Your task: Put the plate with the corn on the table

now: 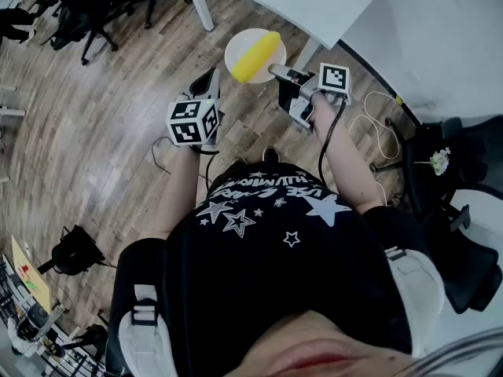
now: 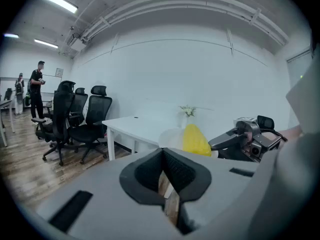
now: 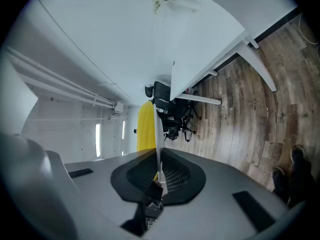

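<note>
Clearly the carry is the step in hand, with the setting-down to come. At the left, the left gripper hangs over the wooden floor with its jaws pressed together on nothing, apart from the load. Just right of it and farther off, the plate is held in the air above the floor, with the corn lying across it toward the right gripper's side. The right gripper pinches the plate's near rim, and in its own view the rim runs edge-on between the pads. How deep that bite goes is hard to judge, perhaps only the lip.

The table lies farther off and to the right, its edge near the plate. To do this well, I would hold the plate level so the corn cannot roll. I would lift it clear of the table edge, carry it well in over the top, lower it flat, and only then part the jaws.
</note>
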Action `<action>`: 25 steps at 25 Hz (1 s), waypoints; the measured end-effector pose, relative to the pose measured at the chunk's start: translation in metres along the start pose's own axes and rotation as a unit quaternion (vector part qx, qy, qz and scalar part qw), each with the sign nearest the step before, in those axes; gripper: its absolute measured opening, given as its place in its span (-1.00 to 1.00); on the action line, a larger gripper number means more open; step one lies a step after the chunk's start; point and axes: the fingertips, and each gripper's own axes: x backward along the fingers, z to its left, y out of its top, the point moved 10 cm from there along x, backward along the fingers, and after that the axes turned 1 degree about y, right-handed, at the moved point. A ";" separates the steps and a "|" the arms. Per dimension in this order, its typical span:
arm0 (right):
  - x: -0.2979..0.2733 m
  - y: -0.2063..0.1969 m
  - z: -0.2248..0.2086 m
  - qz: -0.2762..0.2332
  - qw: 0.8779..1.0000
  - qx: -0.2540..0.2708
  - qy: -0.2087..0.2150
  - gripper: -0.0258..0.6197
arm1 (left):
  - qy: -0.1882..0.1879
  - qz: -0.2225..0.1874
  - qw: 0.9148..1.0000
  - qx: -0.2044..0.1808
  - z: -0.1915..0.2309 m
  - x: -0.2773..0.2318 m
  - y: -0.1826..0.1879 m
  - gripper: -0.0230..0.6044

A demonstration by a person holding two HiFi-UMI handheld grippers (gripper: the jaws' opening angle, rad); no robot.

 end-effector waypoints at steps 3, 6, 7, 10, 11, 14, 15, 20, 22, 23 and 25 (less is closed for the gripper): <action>-0.003 0.002 0.002 0.002 1.000 0.002 0.008 -0.85 | -0.004 -0.001 1.000 -0.005 -0.003 -0.003 0.003 -0.90; -0.002 0.003 0.001 0.004 1.000 0.001 0.010 -0.85 | -0.003 0.000 1.000 -0.007 -0.004 -0.005 0.003 -0.90; -0.001 0.004 0.001 0.006 1.000 0.001 0.010 -0.85 | -0.002 0.000 1.000 -0.006 -0.005 -0.005 0.003 -0.90; 0.003 0.006 0.000 0.010 1.000 0.004 0.011 -0.85 | 0.000 -0.008 1.000 -0.006 -0.010 -0.006 0.004 -0.90; 0.004 0.008 -0.001 0.011 1.000 0.005 0.011 -0.85 | 0.000 -0.012 1.000 -0.007 -0.012 -0.006 0.004 -0.90; 0.007 0.015 -0.003 0.017 1.000 0.011 0.014 -0.85 | 0.003 -0.019 1.000 -0.010 -0.019 -0.011 0.004 -0.90; 0.008 0.019 -0.003 0.019 1.000 0.016 0.013 -0.84 | 0.005 -0.020 1.000 -0.010 -0.021 -0.013 0.005 -0.90; 0.012 0.039 -0.007 0.024 0.999 0.019 0.020 -0.85 | 0.021 -0.020 1.000 -0.003 -0.029 -0.027 0.003 -0.90; 0.014 0.047 -0.011 0.029 0.999 0.014 0.023 -0.85 | 0.026 -0.020 0.999 -0.001 -0.034 -0.032 0.002 -0.90; 0.015 0.051 -0.013 0.032 0.999 0.014 0.023 -0.85 | 0.029 -0.022 0.999 0.000 -0.035 -0.034 0.002 -0.91; 0.016 0.059 -0.015 0.036 0.999 0.018 0.020 -0.85 | 0.037 -0.024 0.999 0.004 -0.036 -0.037 0.002 -0.90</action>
